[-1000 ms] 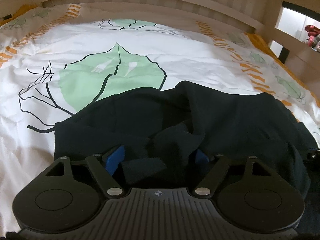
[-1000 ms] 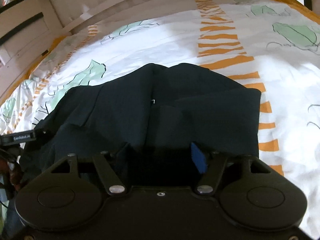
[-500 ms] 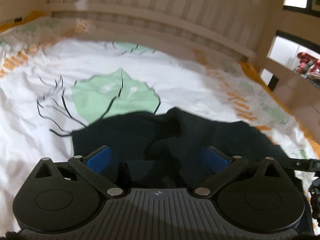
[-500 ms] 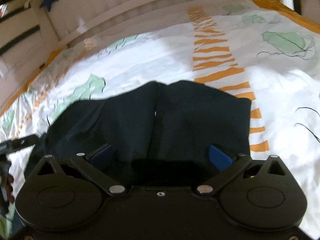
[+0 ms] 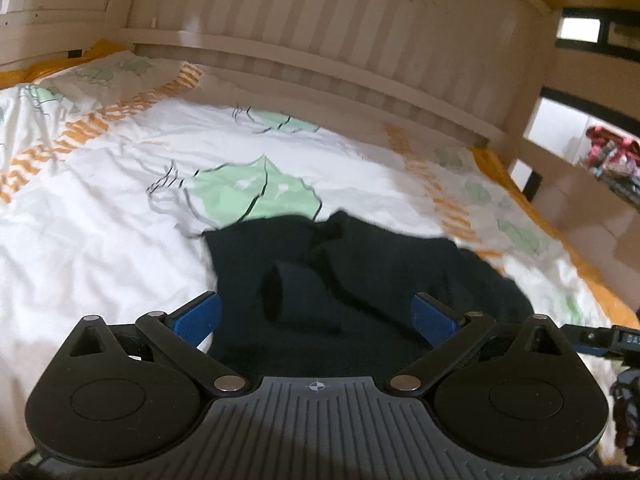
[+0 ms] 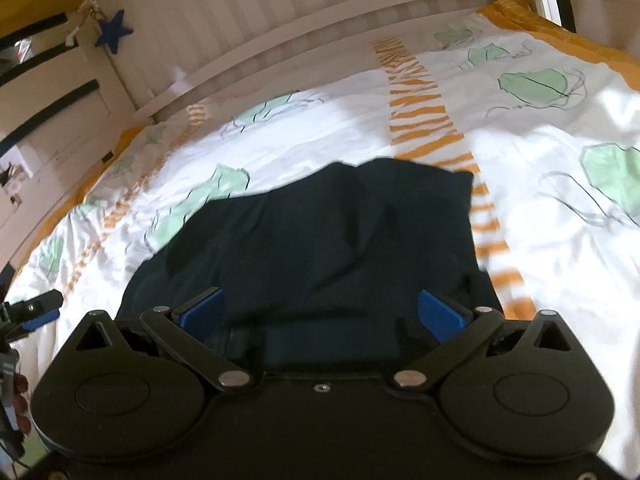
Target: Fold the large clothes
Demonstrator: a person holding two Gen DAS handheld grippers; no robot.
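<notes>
Both claws back off the dark garment (image 5: 360,272) — left claw (image 5: 316,316), right claw (image 6: 320,312) spread wide, empty.

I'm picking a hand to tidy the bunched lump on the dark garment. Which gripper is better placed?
Left, probably. Its open left gripper looks straight at the raised bunched fold of the dark garment. The open right gripper faces a flatter part.

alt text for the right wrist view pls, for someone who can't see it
A dark navy garment lies folded on a white bedspread printed with green leaves and orange stripes. The right gripper is above its near edge, blue pads wide apart and holding nothing. A white slatted bed frame with a blue star stands behind.
</notes>
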